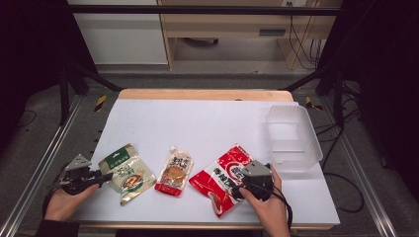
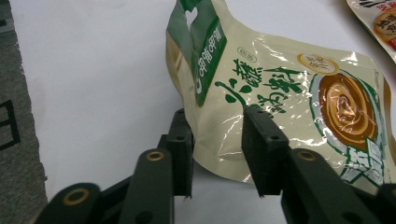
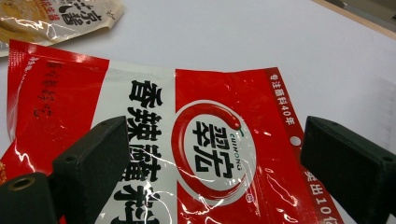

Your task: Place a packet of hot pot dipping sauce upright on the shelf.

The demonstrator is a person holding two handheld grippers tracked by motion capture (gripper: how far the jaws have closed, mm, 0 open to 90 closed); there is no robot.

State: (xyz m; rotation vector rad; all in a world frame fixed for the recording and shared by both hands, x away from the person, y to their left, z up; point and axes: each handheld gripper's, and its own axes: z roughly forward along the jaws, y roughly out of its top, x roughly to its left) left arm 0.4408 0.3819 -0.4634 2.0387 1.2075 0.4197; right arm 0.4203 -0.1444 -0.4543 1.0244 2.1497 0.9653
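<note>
A cream and green pouch (image 1: 127, 173) lies at the table's front left. My left gripper (image 1: 105, 176) reaches level toward its left edge. In the left gripper view the pouch's (image 2: 280, 93) lower edge sits between the jaws of the left gripper (image 2: 215, 112); they are partly closed and a gap still shows, so it is open. A red and white pouch (image 1: 217, 180) lies at the front right. My right gripper (image 1: 242, 183) hovers over it. The right gripper (image 3: 215, 123) holds its jaws wide apart above the red pouch's (image 3: 215, 154) printed face, gripping nothing.
An orange and cream spouted pouch (image 1: 174, 174) lies between the two others. A clear plastic bin (image 1: 294, 138) stands at the right edge of the white table mat (image 1: 197, 123). Metal frame rails run along both sides.
</note>
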